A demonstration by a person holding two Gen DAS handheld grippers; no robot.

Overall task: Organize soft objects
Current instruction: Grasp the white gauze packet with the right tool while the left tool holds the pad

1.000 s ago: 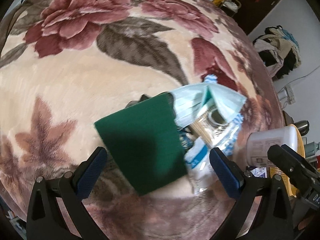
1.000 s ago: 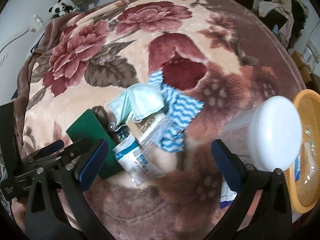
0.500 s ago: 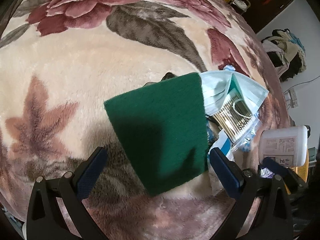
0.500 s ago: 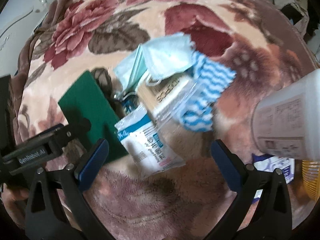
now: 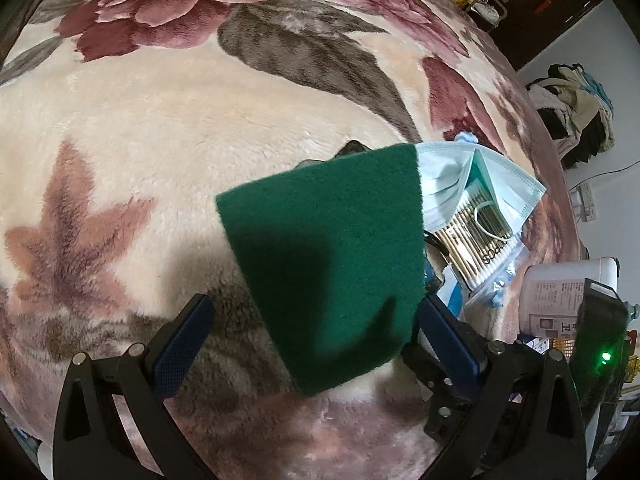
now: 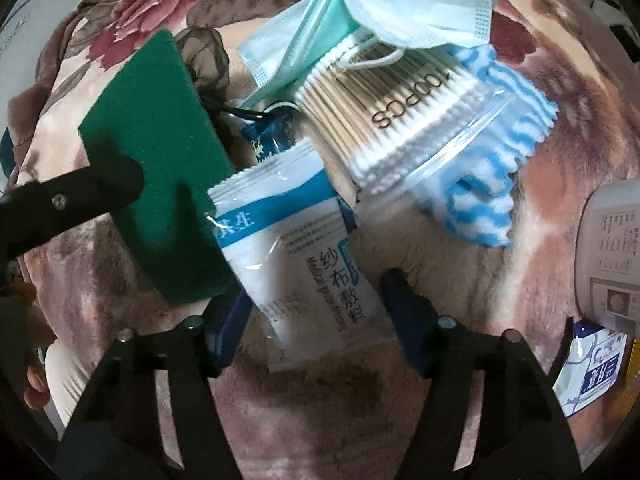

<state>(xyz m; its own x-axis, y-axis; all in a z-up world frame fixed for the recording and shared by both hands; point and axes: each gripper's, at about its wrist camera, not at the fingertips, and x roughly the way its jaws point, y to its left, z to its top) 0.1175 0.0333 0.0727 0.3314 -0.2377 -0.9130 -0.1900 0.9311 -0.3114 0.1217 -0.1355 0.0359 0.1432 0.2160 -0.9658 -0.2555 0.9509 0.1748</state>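
Right gripper (image 6: pixel 316 300) jaws just closing around white-and-blue plastic gauze packet (image 6: pixel 296 256), contact unclear, flat green scouring pad (image 6: pixel 160 168) at ten o'clock, left gripper (image 5: pixel 316 328) wide open.

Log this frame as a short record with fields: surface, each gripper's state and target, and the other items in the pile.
surface: floral plush blanket
left gripper: open, straddling the green scouring pad
right gripper: jaws have just been closing around the white gauze packet; pad contact unclear
pile: face mask, bag of cotton swabs, blue wavy cloth
nearby: white bottle
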